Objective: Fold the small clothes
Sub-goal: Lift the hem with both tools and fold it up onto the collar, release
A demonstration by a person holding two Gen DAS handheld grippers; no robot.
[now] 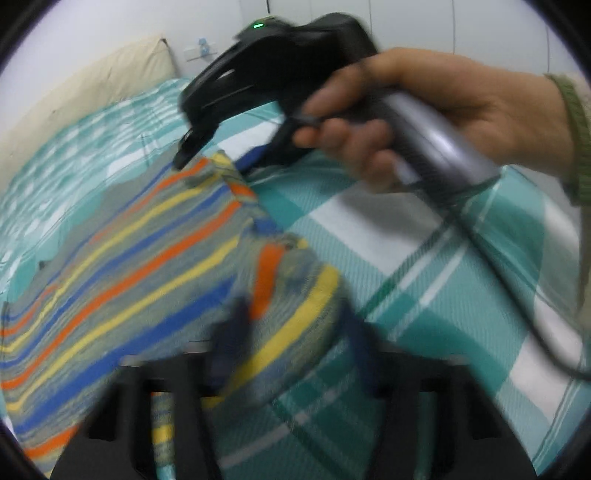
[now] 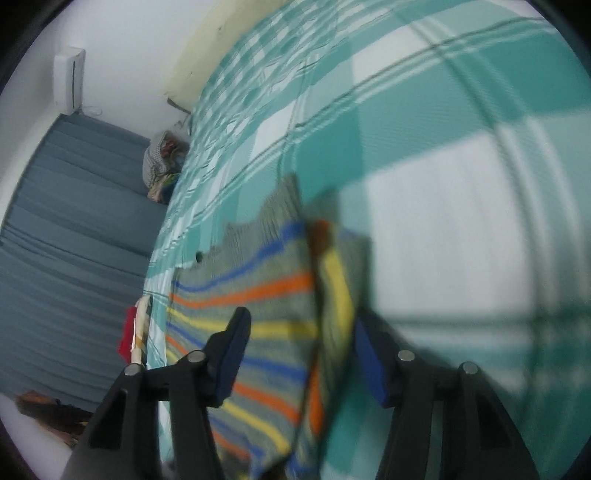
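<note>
The striped garment point(image 1: 122, 266) lay on the plaid bed point(image 1: 424, 266), its near fold clenched in the left claw point(image 1: 291, 350) while the right claw point(image 2: 299, 354) straddled its edge released; folding neatly likely meant aligning edges

A teal-and-white plaid bedsheet point(image 2: 443, 221) covers the bed, with a cream headboard cushion point(image 1: 92, 85) along its far edge against a white wall point(image 1: 110, 29). Beside the bed lies grey-blue floor matting point(image 2: 74, 240), a bundle of checked cloth point(image 2: 159, 162) at its far end and a white wall unit point(image 2: 68, 81) above.
</note>
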